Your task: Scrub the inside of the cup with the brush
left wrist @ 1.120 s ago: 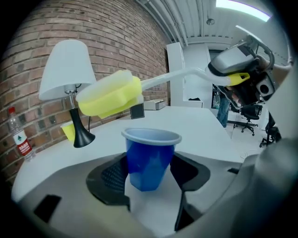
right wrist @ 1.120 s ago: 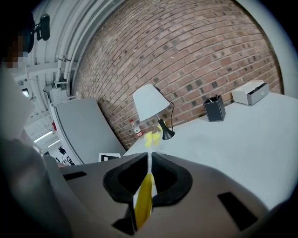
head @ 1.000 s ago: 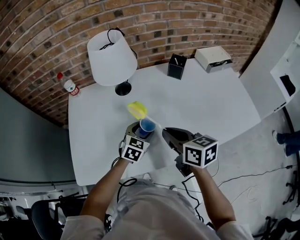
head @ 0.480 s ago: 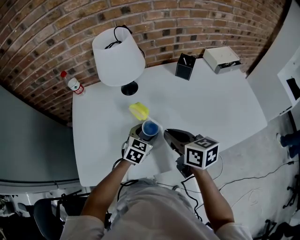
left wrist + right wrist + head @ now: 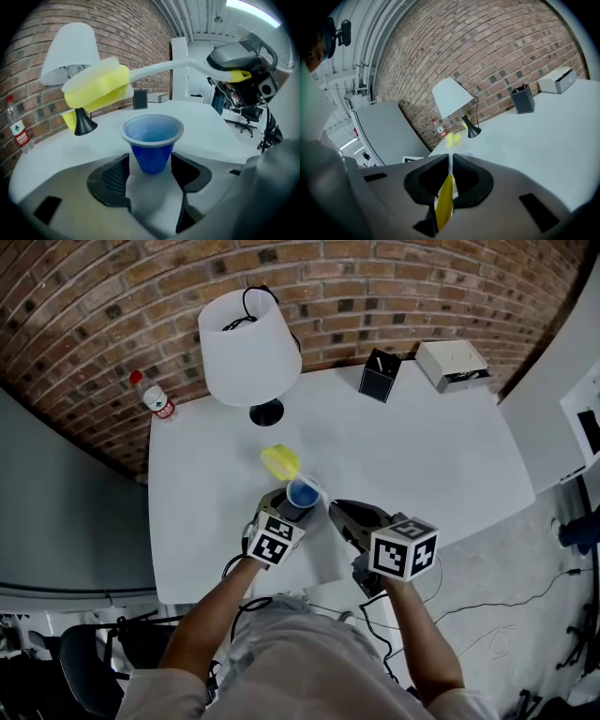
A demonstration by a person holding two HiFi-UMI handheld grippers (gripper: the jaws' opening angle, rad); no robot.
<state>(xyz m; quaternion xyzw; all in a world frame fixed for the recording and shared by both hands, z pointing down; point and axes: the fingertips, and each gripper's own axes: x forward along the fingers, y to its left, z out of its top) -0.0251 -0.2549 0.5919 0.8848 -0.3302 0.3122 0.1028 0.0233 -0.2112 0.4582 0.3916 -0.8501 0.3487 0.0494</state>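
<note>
A blue plastic cup stands upright between my left gripper's jaws, which press on its lower sides; in the left gripper view the cup is open-topped and looks empty. My right gripper is shut on the brush's handle. The white handle arcs over to a yellow sponge head. That sponge head hangs just beyond and above the cup's rim, outside the cup.
On the white table stand a lamp with a white shade and a black base, a black pen holder and a white box. A water bottle stands at the far left edge by the brick wall.
Only the head view has shifted a little. Both grippers, the cup and the brush keep the same places relative to each other.
</note>
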